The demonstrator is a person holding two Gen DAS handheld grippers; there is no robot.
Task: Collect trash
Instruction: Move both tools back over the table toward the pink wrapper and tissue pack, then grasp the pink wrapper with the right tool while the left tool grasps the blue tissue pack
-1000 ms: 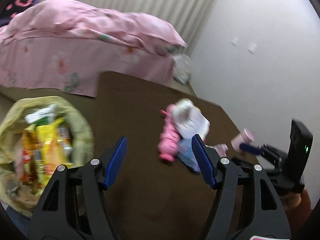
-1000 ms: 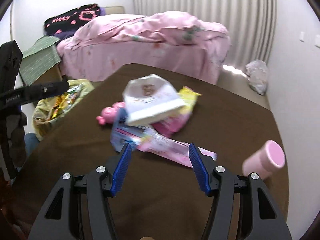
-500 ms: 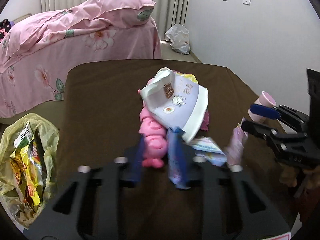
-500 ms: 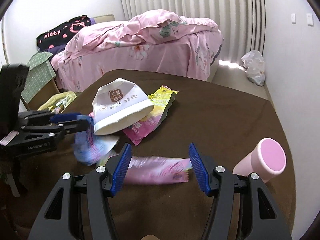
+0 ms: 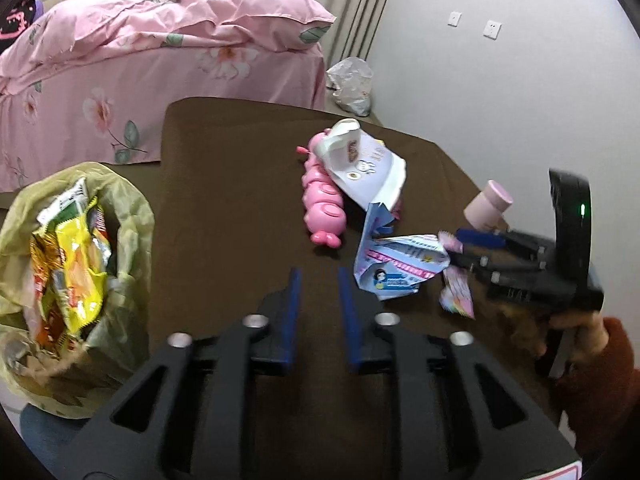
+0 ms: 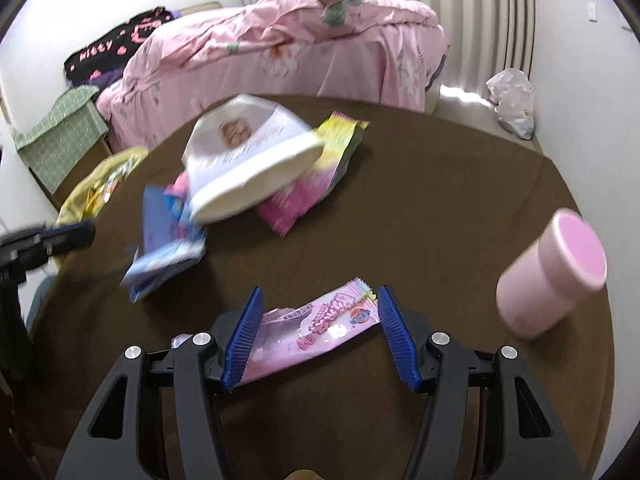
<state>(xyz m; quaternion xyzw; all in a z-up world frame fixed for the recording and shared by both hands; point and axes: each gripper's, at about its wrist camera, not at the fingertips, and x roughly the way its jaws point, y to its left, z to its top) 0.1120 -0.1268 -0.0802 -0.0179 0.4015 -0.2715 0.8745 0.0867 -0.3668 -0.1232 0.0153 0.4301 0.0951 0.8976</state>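
Observation:
Narrow and with nothing between its blue pads, my left gripper [image 5: 320,276] is opening over the brown table [image 5: 224,184]. A crumpled blue wrapper [image 5: 400,268] lies just right of it. My right gripper [image 6: 321,292] stands open low over the table, with a pink wrapper [image 6: 320,328] lying between its pads. In the left wrist view that gripper [image 5: 460,250] reaches in from the right above the pink wrapper [image 5: 456,292]. A yellowish trash bag [image 5: 132,208] with snack packets hangs at the table's left edge.
A tipped paper bowl [image 6: 248,160] rests on a yellow-pink packet [image 6: 316,172] mid-table, beside a pink toy caterpillar [image 5: 324,200]. A pink cup [image 6: 556,272] lies on its side at the right. Beyond are a pink bed [image 5: 160,60] and a white bag [image 5: 352,84] on the floor.
The left jaws closed from wide to narrow near the blue wrapper, which now lies free beside them. The right gripper sank until the pink wrapper lay between its pads.

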